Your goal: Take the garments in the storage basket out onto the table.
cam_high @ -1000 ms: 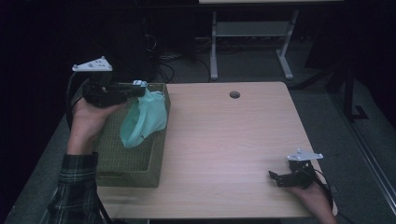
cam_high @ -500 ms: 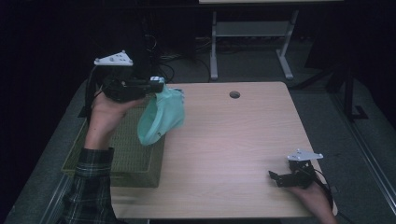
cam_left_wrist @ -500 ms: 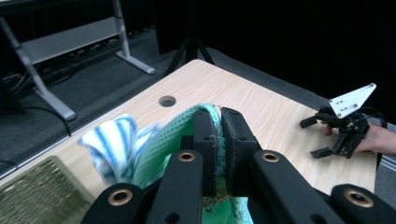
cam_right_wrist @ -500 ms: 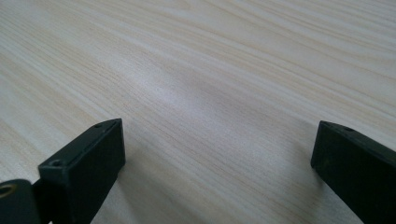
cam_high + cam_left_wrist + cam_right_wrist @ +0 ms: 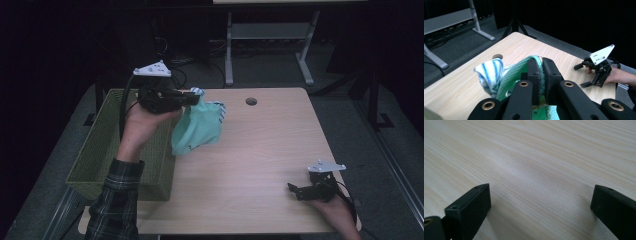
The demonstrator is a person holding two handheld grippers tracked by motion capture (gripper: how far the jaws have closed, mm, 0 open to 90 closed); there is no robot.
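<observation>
Left gripper (image 5: pixel 192 96) clamped on a mint-green cloth (image 5: pixel 197 131) hanging above the table's (image 5: pixel 260 165) left edge beside a green basket (image 5: pixel 107 145), right gripper (image 5: pixel 295 190) jaws apart near the front right corner.

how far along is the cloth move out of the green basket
Done: the green cloth is out of the basket. In hand: the left tool is shut on it, hanging above the table. Left: setting it down; the right tool rests open.

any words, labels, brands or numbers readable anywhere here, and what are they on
None can be read.
The mint green cloth with its blue-and-white striped edge, the olive green wire basket, the pale wooden table and the left gripper show no lettering.
</observation>
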